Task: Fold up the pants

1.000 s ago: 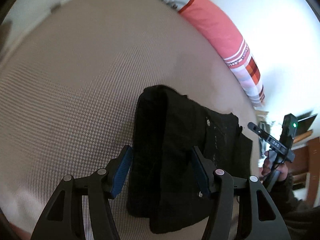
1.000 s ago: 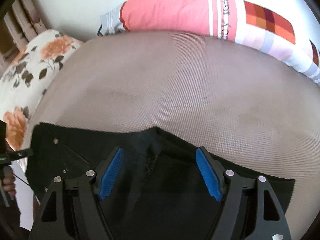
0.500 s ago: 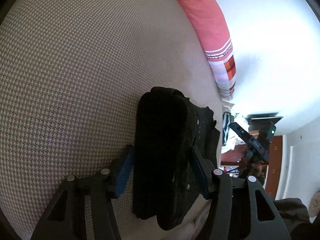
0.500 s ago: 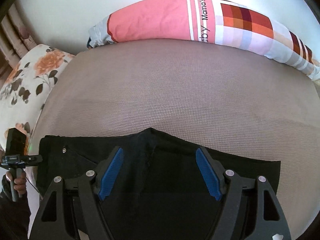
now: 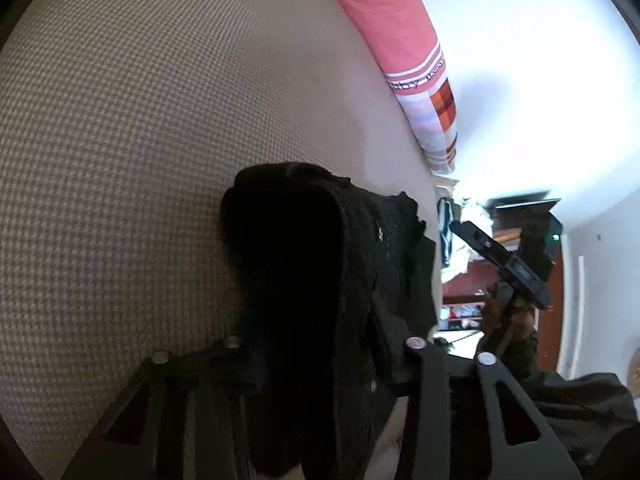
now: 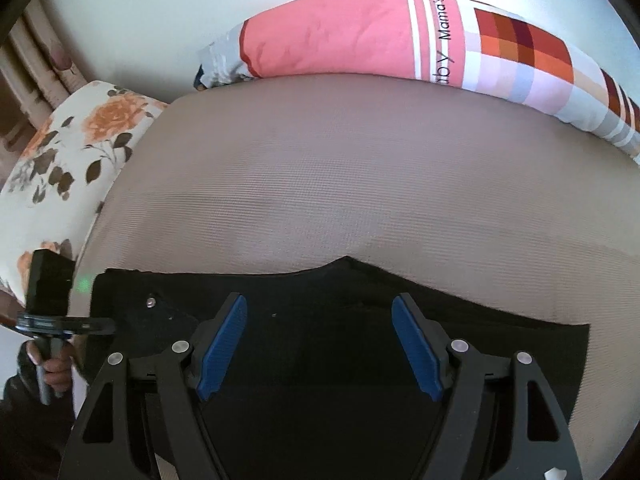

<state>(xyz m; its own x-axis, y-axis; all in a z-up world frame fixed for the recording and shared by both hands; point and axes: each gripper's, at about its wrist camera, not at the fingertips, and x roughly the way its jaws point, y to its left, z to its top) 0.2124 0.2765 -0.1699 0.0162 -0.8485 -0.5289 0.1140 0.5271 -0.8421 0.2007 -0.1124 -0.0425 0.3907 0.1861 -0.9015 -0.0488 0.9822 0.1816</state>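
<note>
Black pants [image 6: 320,320] lie folded in a long band along the near edge of a beige bed [image 6: 340,180]. My right gripper [image 6: 320,338] hovers open over their middle, blue pads [image 6: 416,344] apart and empty. In the left wrist view the pants [image 5: 304,280] show as a thick dark bundle that fills the space between my left gripper's [image 5: 320,360] fingers. The fingers stand wide on either side of the bundle; their pads are hidden by cloth. The right gripper also shows in the left wrist view [image 5: 504,264], held by a hand.
A pink and checked bolster pillow [image 6: 400,36] lies along the far edge of the bed by the white wall. A floral pillow [image 6: 76,148] is at the left end. Dark wooden furniture [image 5: 556,300] stands beyond the bed's end.
My left gripper has moved in closer over the pants end, and the bundle now covers its pads. The right gripper has drawn back and up a little; the pants lie flatter.
</note>
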